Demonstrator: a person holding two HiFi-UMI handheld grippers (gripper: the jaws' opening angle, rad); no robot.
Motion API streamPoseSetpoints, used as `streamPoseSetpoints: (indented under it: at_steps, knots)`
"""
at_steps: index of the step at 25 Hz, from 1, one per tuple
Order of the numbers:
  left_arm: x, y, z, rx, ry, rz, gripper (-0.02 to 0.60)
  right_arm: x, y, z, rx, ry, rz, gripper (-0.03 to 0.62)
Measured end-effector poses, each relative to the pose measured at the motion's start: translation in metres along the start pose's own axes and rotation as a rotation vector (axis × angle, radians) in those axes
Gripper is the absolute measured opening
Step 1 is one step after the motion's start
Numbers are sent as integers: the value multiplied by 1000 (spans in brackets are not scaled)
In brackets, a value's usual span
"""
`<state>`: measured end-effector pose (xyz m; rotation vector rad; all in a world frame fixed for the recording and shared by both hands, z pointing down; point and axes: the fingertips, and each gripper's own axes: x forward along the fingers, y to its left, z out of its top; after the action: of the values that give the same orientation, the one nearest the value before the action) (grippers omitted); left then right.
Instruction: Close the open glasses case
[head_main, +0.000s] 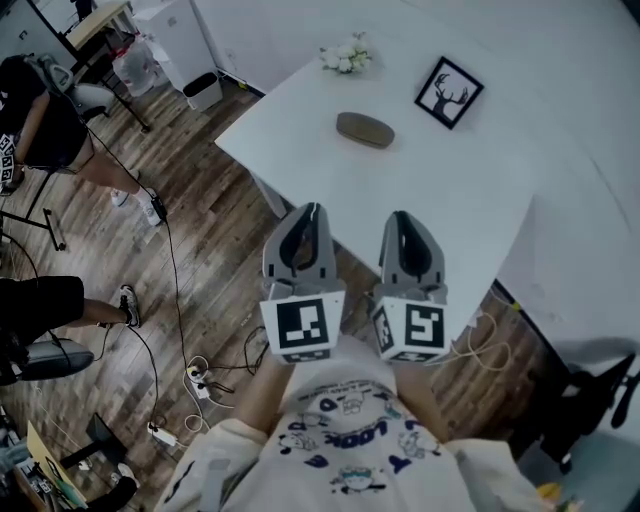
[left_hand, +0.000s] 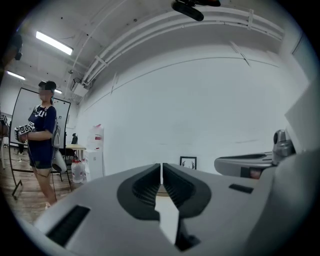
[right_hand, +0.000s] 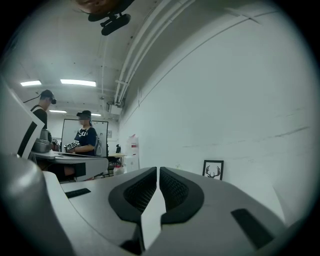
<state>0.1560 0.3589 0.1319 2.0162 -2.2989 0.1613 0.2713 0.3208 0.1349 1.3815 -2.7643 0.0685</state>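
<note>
A brown oval glasses case (head_main: 365, 130) lies on the white table (head_main: 470, 200), far side from me; its lid looks down. Both grippers hang side by side in front of the table's near edge, well short of the case and pointing toward it. My left gripper (head_main: 311, 210) is shut with nothing in it; in the left gripper view its jaws (left_hand: 161, 167) meet with only a hairline gap. My right gripper (head_main: 401, 217) is shut and empty too, its jaws (right_hand: 157, 171) pressed together in the right gripper view.
A framed deer picture (head_main: 449, 92) and a small bunch of white flowers (head_main: 346, 56) stand at the table's back. Cables and a power strip (head_main: 200, 380) lie on the wooden floor to the left. People stand at the far left (head_main: 40, 120).
</note>
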Motion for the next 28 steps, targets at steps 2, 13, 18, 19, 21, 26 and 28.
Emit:
streamPoseSetpoints:
  at_steps: [2, 13, 18, 19, 21, 26, 28]
  knots:
    - [13, 5, -4, 10, 9, 4, 15, 14, -4, -4, -4, 6, 1, 2]
    - [117, 53, -10, -67, -6, -77, 15, 126, -8, -21, -17, 45, 5, 2]
    - [195, 75, -17, 5, 68, -216, 14, 195, -17, -32, -31, 140, -31, 2]
    - [211, 78, -18, 14, 78, -244, 14, 208, -21, -35, -39, 158, -43, 3]
    - [242, 85, -22, 22, 101, -290, 14, 232, -29, -42, -41, 196, -65, 25]
    - [311, 92, -54, 84, 216, -434, 15, 288, -47, -71, -46, 329, -51, 173]
    - [335, 93, -71, 110, 269, -485, 15, 307, -50, -84, -61, 400, -24, 203]
